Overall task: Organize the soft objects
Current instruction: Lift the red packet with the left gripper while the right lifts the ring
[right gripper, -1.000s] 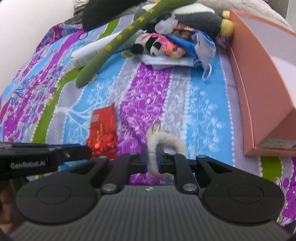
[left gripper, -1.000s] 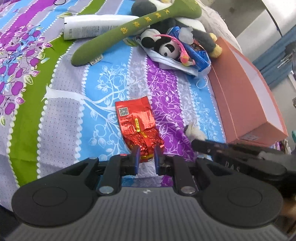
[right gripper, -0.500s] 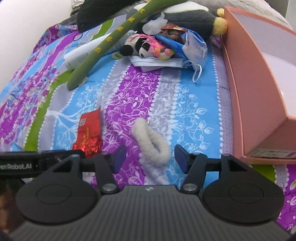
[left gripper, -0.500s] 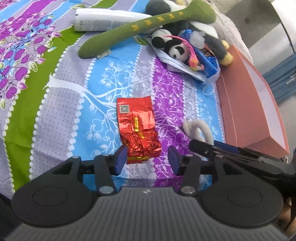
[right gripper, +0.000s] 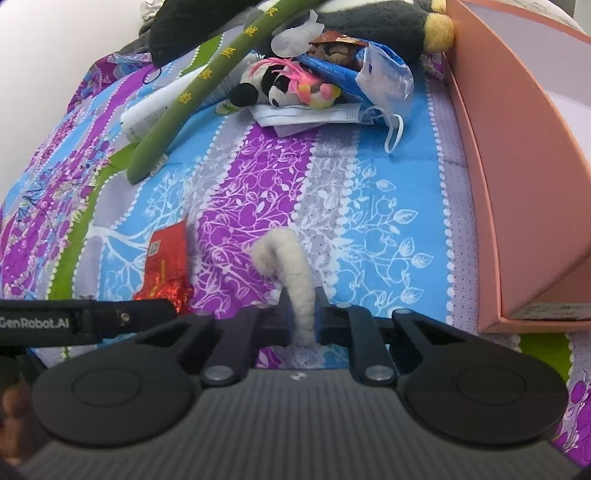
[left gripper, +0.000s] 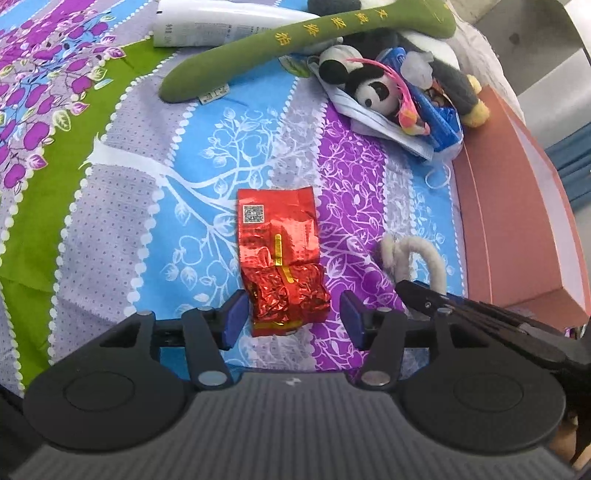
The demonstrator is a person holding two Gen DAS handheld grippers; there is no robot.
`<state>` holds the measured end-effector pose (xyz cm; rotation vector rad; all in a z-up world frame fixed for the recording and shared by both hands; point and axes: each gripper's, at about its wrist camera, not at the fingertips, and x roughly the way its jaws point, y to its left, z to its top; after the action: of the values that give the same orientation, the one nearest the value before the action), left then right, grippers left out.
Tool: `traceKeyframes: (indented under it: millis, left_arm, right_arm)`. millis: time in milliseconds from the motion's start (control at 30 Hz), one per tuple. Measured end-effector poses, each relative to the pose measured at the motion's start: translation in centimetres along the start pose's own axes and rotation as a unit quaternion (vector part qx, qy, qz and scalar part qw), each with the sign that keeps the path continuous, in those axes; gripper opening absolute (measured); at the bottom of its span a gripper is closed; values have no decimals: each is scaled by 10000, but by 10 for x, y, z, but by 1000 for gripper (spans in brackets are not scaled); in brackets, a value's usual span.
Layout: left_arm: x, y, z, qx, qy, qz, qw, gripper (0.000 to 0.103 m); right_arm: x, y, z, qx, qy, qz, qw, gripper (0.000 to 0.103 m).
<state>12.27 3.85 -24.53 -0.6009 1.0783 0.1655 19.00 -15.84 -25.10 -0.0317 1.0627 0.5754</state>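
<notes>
Two hand-held grippers work over a striped floral bedsheet [left gripper: 122,206] on which soft items lie scattered. The left gripper [left gripper: 291,317] stands with its jaws apart, having just been opening; the lower, crumpled end of a red foil packet [left gripper: 280,258] lies between the blue pads [left gripper: 236,314], and neither pad presses on it. The packet lies flat on the sheet, its code label at the far end. The right gripper [right gripper: 301,314] has just been closing, and its jaws now pinch a loop of white fuzzy cord [right gripper: 291,266], which rises from between the fingers and curls over at its far end. In the left wrist view the same cord shows as an arch just right of the packet, with the right gripper's dark fingers reaching in from the right.

Farther back lies a cluster: a long green plush stick [left gripper: 295,40] with yellow characters, resting partly over a white tube [left gripper: 207,22]; a small panda toy [right gripper: 273,85] with a pink ornament; a blue packet [left gripper: 432,114]; and a face mask [right gripper: 388,77], its ear loop trailing on the sheet. An open salmon-pink box [right gripper: 491,177] stands along the right edge of the bed, well apart from both grippers. A dark plush with yellow feet lies at the far end beside the box.
</notes>
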Motion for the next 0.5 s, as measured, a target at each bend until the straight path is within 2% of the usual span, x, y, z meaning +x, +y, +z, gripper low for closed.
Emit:
traceKeyframes:
  millis: [500]
  left_arm:
    - [15, -19, -1, 685, -97, 464, 9965, 57]
  right_arm:
    - [-19, 3, -7, -68, -75, -110, 9999, 13]
